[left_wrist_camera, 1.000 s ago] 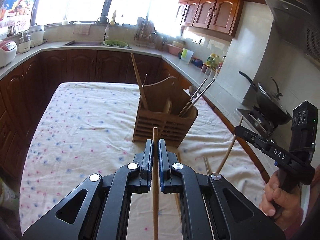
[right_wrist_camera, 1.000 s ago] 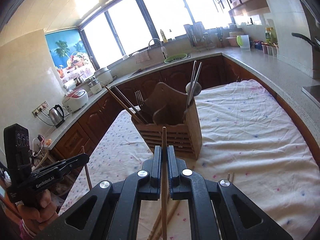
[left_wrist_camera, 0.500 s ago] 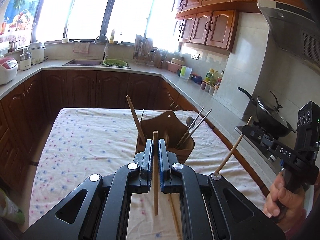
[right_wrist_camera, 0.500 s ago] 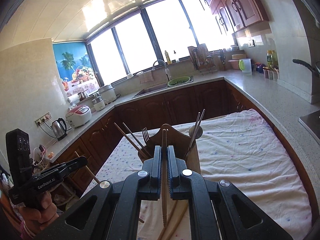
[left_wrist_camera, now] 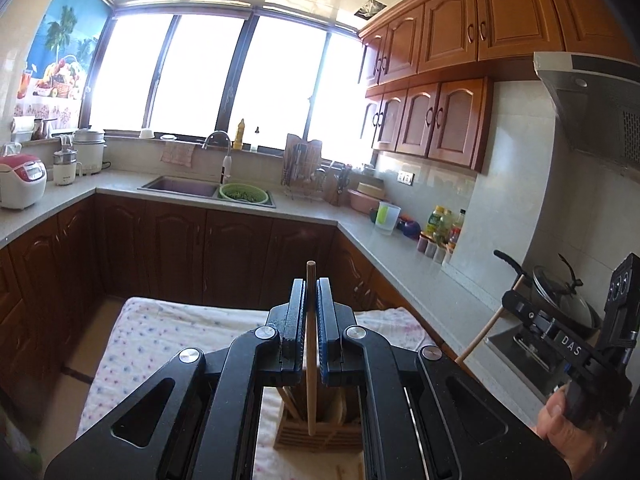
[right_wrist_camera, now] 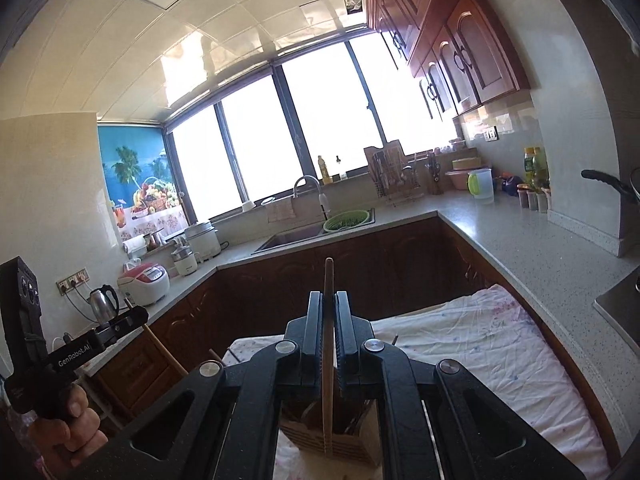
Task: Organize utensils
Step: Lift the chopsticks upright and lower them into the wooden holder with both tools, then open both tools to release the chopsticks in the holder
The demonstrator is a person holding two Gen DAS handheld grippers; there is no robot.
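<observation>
My left gripper (left_wrist_camera: 310,284) is shut on a wooden chopstick (left_wrist_camera: 311,360) held upright, its lower end hanging over the wooden utensil holder (left_wrist_camera: 316,436) seen below between the arms. My right gripper (right_wrist_camera: 329,296) is shut on another wooden chopstick (right_wrist_camera: 328,360), also upright above the same holder (right_wrist_camera: 332,436), which has utensils in it. Each gripper shows in the other view: the right one (left_wrist_camera: 516,304) at far right with its chopstick (left_wrist_camera: 488,328), the left one (right_wrist_camera: 132,316) at far left with its chopstick (right_wrist_camera: 164,352).
The holder stands on a table under a white dotted cloth (left_wrist_camera: 152,340), also in the right wrist view (right_wrist_camera: 480,340). Dark cabinets and a grey counter (left_wrist_camera: 400,264) with sink, bottles and a wok (left_wrist_camera: 560,296) ring the table. A rice cooker (right_wrist_camera: 144,280) and kettle sit left.
Both grippers have risen well above the table and tilted up, each still holding its chopstick. The holder has dropped from the middle of both views to the bottom edge.
</observation>
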